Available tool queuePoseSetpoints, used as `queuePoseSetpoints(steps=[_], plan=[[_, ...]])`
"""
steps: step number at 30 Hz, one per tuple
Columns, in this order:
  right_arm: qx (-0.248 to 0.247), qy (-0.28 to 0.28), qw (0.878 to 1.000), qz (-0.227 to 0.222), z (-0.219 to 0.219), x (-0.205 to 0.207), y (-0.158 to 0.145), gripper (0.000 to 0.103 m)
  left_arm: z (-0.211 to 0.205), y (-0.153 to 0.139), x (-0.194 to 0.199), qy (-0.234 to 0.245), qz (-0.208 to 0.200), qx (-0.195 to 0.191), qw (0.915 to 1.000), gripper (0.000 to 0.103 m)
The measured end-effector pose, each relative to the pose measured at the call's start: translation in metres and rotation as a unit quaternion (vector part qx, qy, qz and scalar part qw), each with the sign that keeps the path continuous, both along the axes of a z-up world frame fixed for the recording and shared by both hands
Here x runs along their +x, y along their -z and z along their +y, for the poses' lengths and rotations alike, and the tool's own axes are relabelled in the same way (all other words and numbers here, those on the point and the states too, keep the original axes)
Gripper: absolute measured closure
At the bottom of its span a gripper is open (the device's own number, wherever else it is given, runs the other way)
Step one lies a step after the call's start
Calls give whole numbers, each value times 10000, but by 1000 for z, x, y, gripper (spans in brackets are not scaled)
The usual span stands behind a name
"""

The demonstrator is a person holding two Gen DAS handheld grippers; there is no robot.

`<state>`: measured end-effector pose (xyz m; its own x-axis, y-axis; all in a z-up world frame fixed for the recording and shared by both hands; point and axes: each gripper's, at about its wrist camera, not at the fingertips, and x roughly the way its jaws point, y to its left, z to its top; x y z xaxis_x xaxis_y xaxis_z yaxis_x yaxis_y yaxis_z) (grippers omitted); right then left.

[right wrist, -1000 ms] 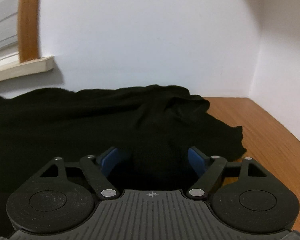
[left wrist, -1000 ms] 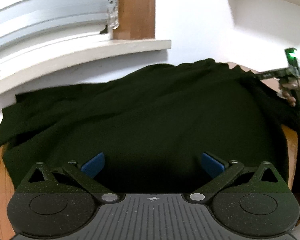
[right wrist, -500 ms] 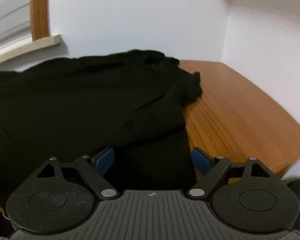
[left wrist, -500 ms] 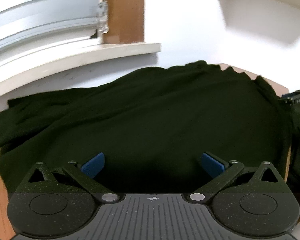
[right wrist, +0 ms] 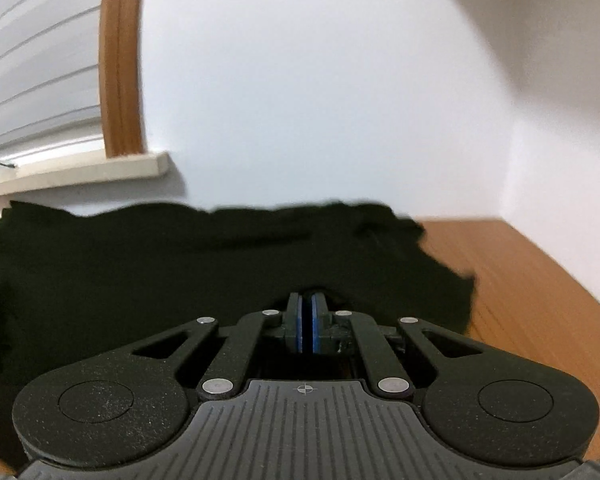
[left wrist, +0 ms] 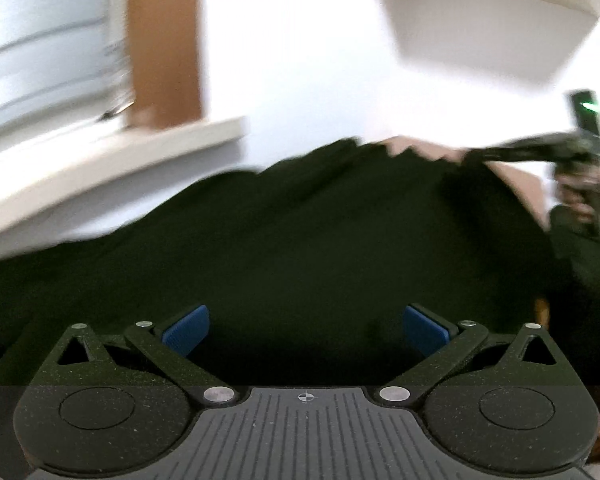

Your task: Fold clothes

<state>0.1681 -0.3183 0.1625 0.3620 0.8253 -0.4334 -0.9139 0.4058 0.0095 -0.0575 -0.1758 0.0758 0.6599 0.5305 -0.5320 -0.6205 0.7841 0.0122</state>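
One black garment point(right wrist: 180, 272) on wooden table point(right wrist: 540, 280), right tongs point(right wrist: 307, 326) pinching it, left tongs point(left wrist: 306, 330) spread

garment point(right wrist: 180, 272): black cloth, soft, totally matt, no sheen anywhere
table point(right wrist: 540, 280): orange-brown wood, smooth, fine grain lines, slight satin look
left gripper point(left wrist: 306, 328): black plastic, speckled grainy matt finish, ribbed top plate, small shiny metal pins
pads point(left wrist: 186, 330): blue, rubbery looking, finely textured
right gripper point(right wrist: 307, 320): same grainy black plastic, blue-edged pads
window frame point(right wrist: 120, 60): varnished wood, bit glossy
sill point(right wrist: 84, 170): cream, painted, matt
wall point(right wrist: 320, 80): plain white, smooth matt
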Motion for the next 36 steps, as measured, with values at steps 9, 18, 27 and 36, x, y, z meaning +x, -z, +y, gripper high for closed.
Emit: queuePoseSetpoints(steps=[9, 18, 27, 36], plan=[[-305, -438, 9986, 26, 78, 11, -1, 97, 18, 6, 134, 948, 45, -413, 9946, 1], [-348, -453, 9978, 333, 65, 18, 14, 92, 35, 41, 184, 867, 1083, -409, 9895, 9], [-513, -220, 9976, 411, -39, 18, 23, 39, 43, 44, 173, 865, 940, -635, 9898, 9], [-924, -358, 9943, 384, -99, -20, 49, 25, 46, 41, 167, 727, 873, -615, 9916, 7]])
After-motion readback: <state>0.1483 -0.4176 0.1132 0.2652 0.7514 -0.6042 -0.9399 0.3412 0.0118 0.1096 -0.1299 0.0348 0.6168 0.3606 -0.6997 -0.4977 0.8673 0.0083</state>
